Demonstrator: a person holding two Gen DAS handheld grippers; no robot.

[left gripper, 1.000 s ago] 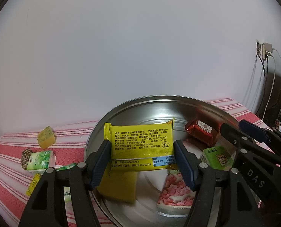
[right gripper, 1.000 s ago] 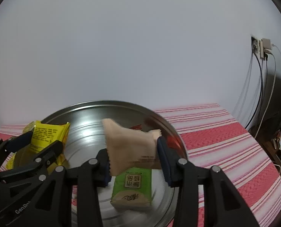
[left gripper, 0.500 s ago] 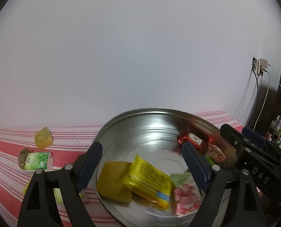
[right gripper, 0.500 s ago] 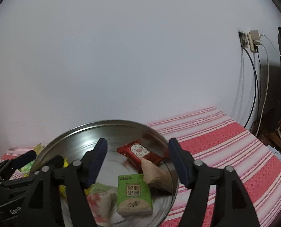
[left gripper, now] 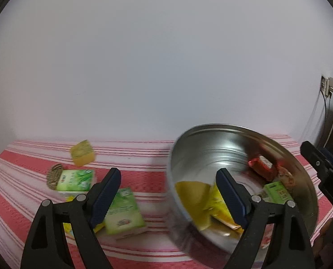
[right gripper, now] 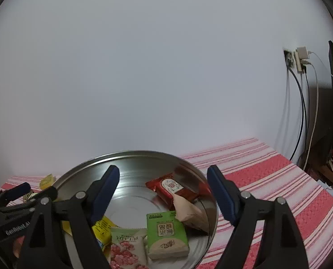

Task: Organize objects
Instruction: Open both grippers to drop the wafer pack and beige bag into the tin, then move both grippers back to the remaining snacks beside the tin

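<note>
Both jaws have just been opening, empty: the left gripper (left gripper: 168, 192) and right gripper (right gripper: 163, 192) are hovering released over the round steel basin (right gripper: 207, 192), where the yellow printed packet (left gripper: 220, 208), somewhat blurred, and tan wrapper (right gripper: 188, 213) are lying.

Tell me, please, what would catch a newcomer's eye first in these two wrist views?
Probably the shiny metal bowl on the red-and-white striped cloth, holding snack packets: a red one at the back, a green one and a pink-flowered one in front. In the left wrist view, more green packets and a yellow one lie on the cloth left of the bowl. Both grippers' jaws stand open and empty.
</note>
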